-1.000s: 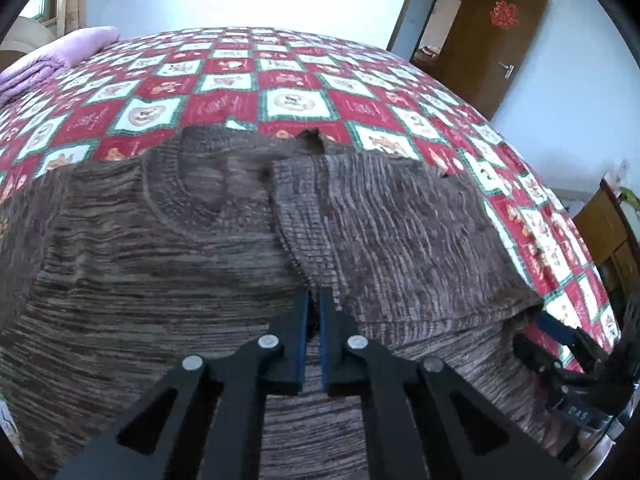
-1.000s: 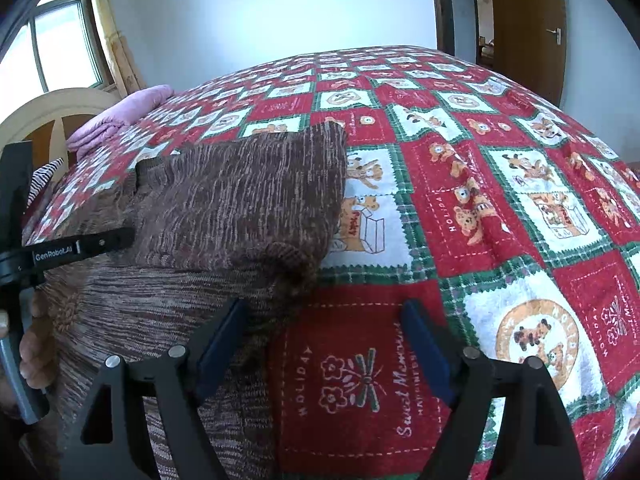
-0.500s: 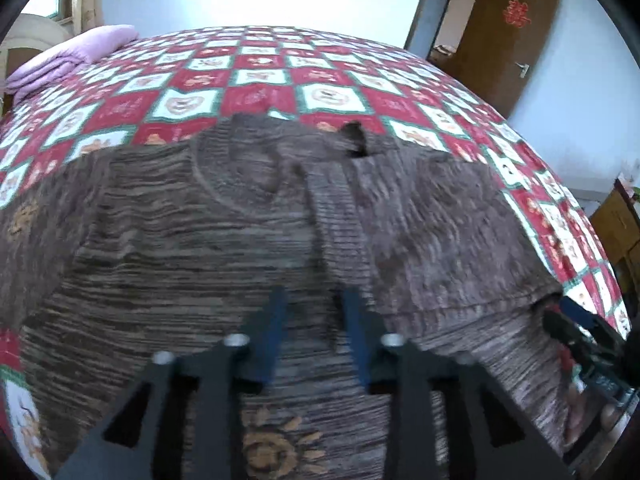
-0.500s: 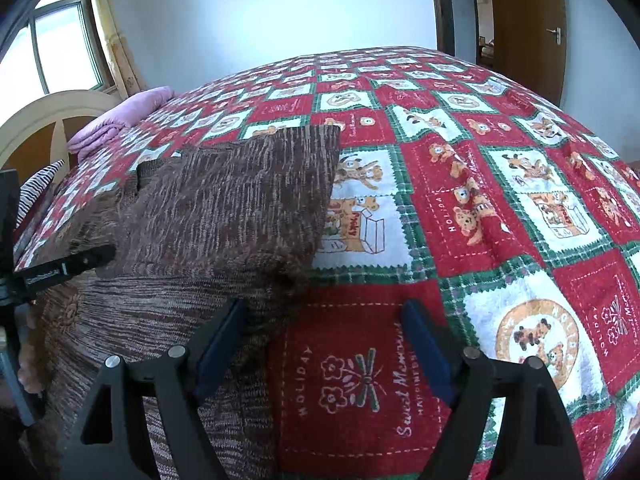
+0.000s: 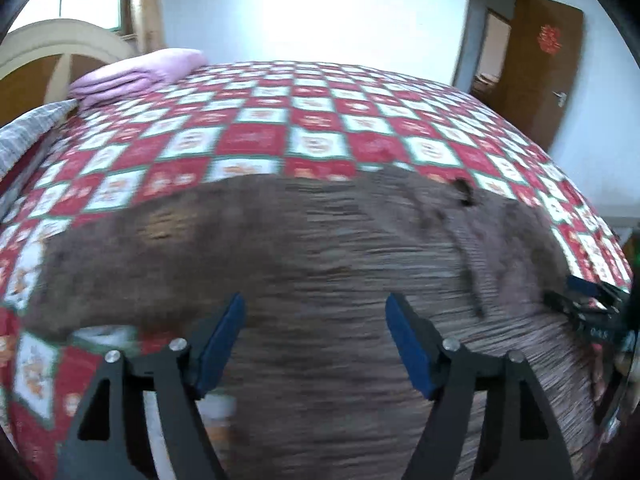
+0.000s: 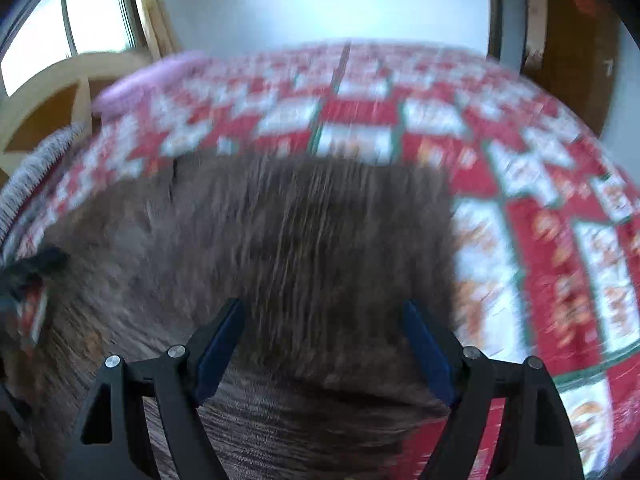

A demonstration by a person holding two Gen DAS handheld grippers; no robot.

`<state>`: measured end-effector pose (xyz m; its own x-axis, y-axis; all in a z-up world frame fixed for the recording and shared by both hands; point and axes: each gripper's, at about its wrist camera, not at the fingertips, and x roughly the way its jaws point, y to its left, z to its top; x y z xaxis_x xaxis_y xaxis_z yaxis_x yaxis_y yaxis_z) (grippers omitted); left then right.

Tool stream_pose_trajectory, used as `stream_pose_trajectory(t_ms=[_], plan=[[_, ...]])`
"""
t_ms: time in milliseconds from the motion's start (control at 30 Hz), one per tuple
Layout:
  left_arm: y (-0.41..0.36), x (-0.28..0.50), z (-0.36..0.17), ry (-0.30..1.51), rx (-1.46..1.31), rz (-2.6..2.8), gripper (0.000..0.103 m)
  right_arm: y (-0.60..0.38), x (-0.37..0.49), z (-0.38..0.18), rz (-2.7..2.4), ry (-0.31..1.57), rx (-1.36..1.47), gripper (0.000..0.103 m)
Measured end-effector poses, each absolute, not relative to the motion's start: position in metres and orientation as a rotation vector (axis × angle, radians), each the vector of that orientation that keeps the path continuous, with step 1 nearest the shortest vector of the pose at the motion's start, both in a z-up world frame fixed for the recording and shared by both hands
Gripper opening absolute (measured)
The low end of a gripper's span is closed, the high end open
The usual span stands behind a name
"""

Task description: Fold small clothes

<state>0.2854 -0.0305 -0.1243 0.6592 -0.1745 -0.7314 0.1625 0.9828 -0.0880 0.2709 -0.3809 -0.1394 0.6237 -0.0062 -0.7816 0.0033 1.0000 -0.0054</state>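
Your left tool is opening over the brown sweater on the bed — gripping nothing; your right tool gapes wide — empty too.

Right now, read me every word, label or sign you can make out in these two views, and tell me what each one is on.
Nothing can be quoted; both views are smeared by motion.
red sign on the brown door: too blurred to read.
white lettering on the body of the right gripper: too small and smeared to read.
Printing in the squares of the quilt: blurred, unreadable.
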Motion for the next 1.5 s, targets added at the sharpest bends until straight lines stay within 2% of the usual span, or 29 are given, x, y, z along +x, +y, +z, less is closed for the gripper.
stream_pose_trajectory(t_ms=[167, 267, 367, 433, 533, 667, 1033, 1267, 1333, 1367, 1400, 1433, 1500], plan=[[0.040, 0.285, -0.135, 0.841, -0.010, -0.041, 0.080, -0.365, 0.260, -0.136, -0.009, 0.935, -0.085, 0.081], [0.082, 0.287, -0.146, 0.863, -0.049, 0.054, 0.080, -0.353, 0.262, -0.116, 0.003, 0.881, -0.076, 0.081], [0.122, 0.288, -0.159, 0.904, -0.150, 0.134, 0.080, -0.323, 0.279, -0.109, 0.063, 0.852, -0.099, 0.081], [0.142, 0.287, -0.167, 0.924, -0.224, 0.162, 0.080, -0.307, 0.293, -0.120, 0.130, 0.898, -0.071, 0.081], [0.159, 0.281, -0.171, 0.917, -0.259, 0.177, 0.080, -0.281, 0.302, -0.141, 0.155, 0.944, -0.052, 0.081], [0.175, 0.283, -0.171, 0.903, -0.301, 0.187, 0.080, -0.238, 0.284, -0.152, 0.185, 0.913, -0.206, 0.082], [0.217, 0.278, -0.171, 0.837, -0.773, 0.160, 0.082, -0.231, 0.265, -0.158, 0.130, 0.839, -0.269, 0.083], [0.212, 0.293, -0.176, 0.807, -0.754, 0.179, 0.080, -0.232, 0.268, -0.157, 0.124, 0.829, -0.270, 0.084], [0.209, 0.297, -0.176, 0.789, -0.710, 0.201, 0.068, -0.231, 0.267, -0.157, 0.120, 0.825, -0.274, 0.084], [0.208, 0.299, -0.176, 0.783, -0.689, 0.206, 0.051, -0.231, 0.266, -0.157, 0.119, 0.824, -0.275, 0.084], [0.208, 0.301, -0.178, 0.783, -0.678, 0.202, 0.024, -0.231, 0.266, -0.157, 0.119, 0.822, -0.276, 0.084], [0.209, 0.304, -0.181, 0.796, -0.677, 0.189, 0.010, -0.231, 0.266, -0.157, 0.119, 0.822, -0.275, 0.084], [0.212, 0.306, -0.184, 0.790, -0.682, 0.189, 0.008, -0.231, 0.266, -0.157, 0.119, 0.822, -0.273, 0.084]])
